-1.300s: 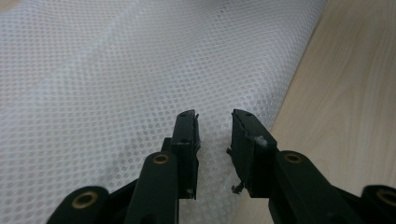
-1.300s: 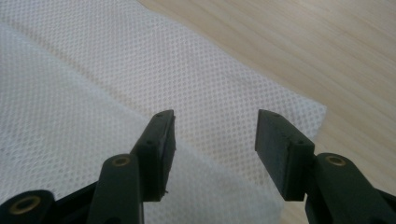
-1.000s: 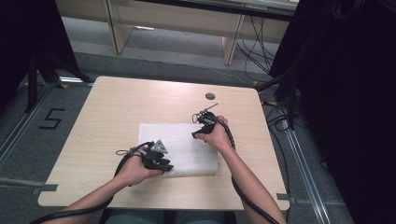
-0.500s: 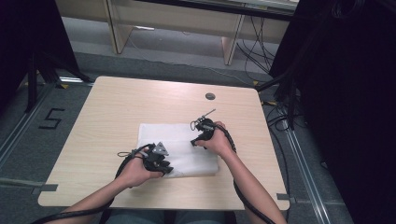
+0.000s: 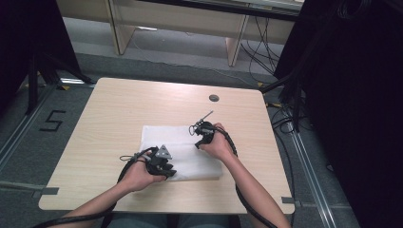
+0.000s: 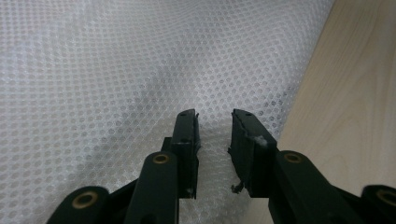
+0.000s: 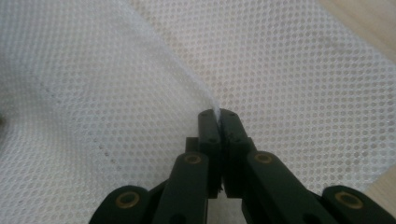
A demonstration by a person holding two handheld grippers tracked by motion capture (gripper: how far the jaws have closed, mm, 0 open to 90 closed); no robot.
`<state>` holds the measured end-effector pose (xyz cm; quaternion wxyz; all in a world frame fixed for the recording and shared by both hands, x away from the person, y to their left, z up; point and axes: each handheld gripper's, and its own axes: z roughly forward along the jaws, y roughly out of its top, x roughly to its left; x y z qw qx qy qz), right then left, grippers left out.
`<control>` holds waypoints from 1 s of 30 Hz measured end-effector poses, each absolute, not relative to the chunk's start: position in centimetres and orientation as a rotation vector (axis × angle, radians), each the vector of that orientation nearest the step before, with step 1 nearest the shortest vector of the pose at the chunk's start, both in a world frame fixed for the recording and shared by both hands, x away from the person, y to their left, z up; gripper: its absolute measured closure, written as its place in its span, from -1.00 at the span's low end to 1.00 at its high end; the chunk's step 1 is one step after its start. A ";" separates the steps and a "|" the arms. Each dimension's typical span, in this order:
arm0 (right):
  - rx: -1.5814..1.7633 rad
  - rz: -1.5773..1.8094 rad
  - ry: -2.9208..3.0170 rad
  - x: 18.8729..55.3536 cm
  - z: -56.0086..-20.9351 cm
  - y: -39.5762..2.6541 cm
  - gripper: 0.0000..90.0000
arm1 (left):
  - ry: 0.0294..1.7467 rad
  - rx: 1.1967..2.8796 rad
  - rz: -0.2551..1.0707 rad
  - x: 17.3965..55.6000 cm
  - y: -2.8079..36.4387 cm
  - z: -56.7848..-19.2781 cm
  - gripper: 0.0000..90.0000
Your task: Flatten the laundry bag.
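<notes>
- White mesh cloth (image 5: pixel 183 152) lies flat on the wooden surface (image 5: pixel 119 114), right under both hand-held grippers.
- Right hand-held gripper (image 5: pixel 200 141) sits over the far right part of the cloth, with a hand (image 5: pixel 219 146) wrapped around it.
- Its jaws have just been closing. In the right gripper view they are pressed together on a raised fold of the cloth (image 7: pixel 215 112), and a little white edge pokes out at the tips of the right hand-held gripper (image 7: pixel 218 116).
- Left hand-held gripper (image 5: pixel 166 170) sits at the near edge of the cloth, held by the other hand (image 5: pixel 138 175).
- In the left gripper view the jaws of the left hand-held gripper (image 6: pixel 214 119) stand a bit apart. The cloth (image 6: pixel 116 70) lies under and in front of them, but I cannot see them pinching it.
- Bare wood (image 6: pixel 355 93) shows just beside the left hand-held gripper, on its right.
</notes>
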<state>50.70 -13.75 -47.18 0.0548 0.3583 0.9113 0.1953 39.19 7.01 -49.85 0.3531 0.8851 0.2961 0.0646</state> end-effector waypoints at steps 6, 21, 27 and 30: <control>1.118 0.669 2.738 49.9 -45.5 -14.1 0.99 | 0.643 2.328 0.131 37.6 5.6 -48.0 0.90; 1.067 0.871 2.669 46.4 -40.4 -15.4 1.00 | 0.713 2.395 0.113 39.0 5.6 -49.4 0.97; 1.004 0.936 2.628 44.7 -38.9 -15.6 1.00 | 0.726 2.378 0.127 39.2 5.4 -49.4 0.96; 1.029 0.920 2.593 44.4 -38.8 -15.5 1.00 | 0.680 2.392 0.135 38.3 5.0 -49.0 0.96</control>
